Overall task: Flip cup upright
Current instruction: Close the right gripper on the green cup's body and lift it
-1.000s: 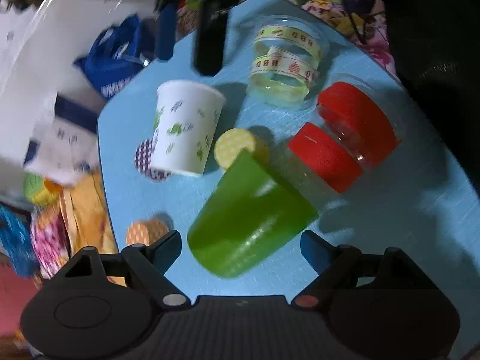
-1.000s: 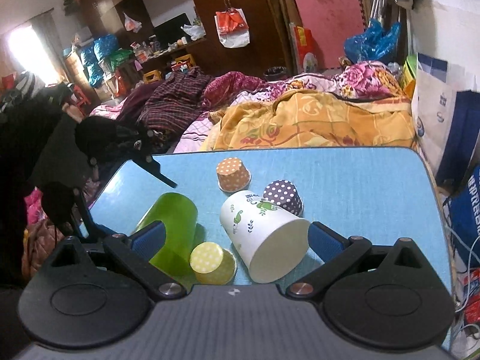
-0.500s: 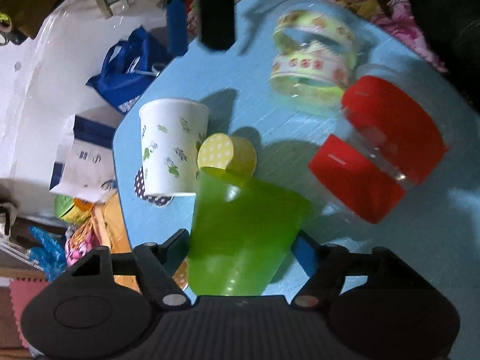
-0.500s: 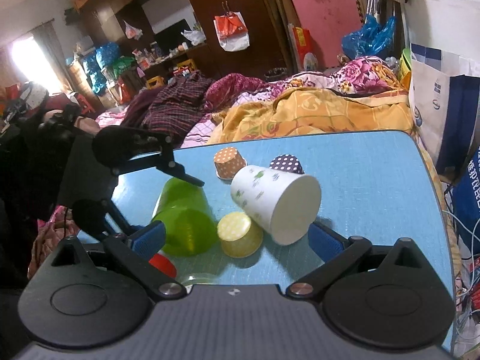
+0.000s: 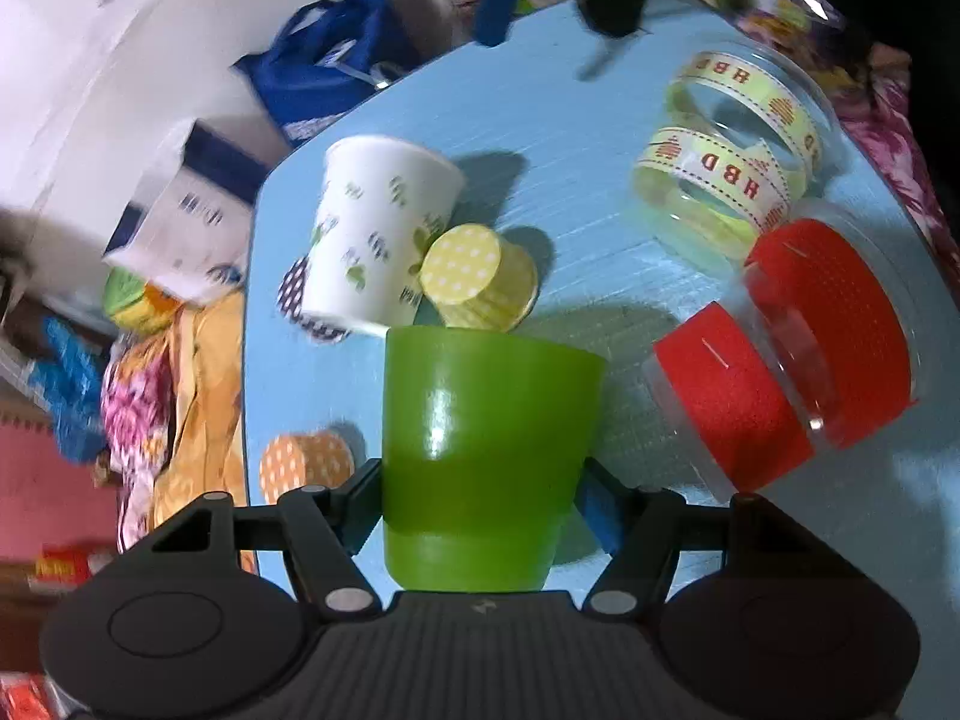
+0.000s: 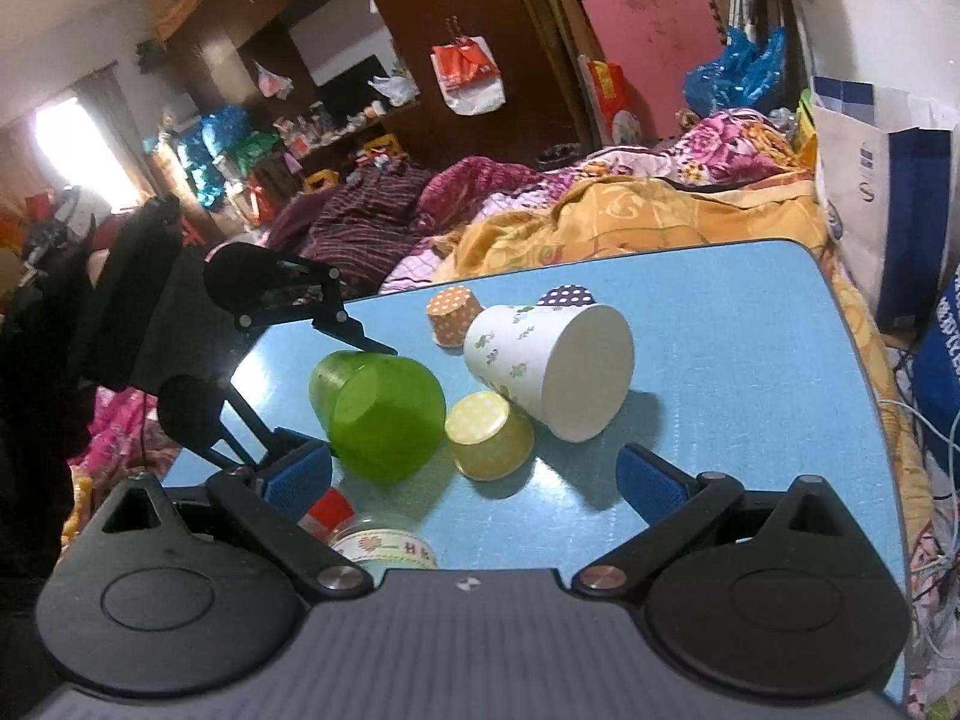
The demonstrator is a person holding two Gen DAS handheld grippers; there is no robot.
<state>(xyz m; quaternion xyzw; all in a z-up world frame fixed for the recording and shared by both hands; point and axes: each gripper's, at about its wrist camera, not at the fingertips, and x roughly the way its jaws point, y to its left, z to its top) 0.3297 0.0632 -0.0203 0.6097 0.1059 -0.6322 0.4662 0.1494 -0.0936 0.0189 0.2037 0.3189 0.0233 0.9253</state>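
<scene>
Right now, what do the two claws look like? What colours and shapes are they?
Both look alike. The left claw and right claw each have a wide black ribbed body, two round black discs at the sides, and angled black link arms with small silver rivets. Their fingers carry blue pads. No cables or sleeves show.

green cup [image 5: 486, 450] | white cup, green leaf print [image 5: 378, 240] | yellow white-dotted cup [image 5: 477, 285] | blue table [image 6: 750, 372]

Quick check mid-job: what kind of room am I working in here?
Most likely a cluttered bedroom at home: rumpled floral and orange bedding lies just behind the small blue table, dark wooden wardrobes line the back wall, and plastic bags are piled around.
</scene>
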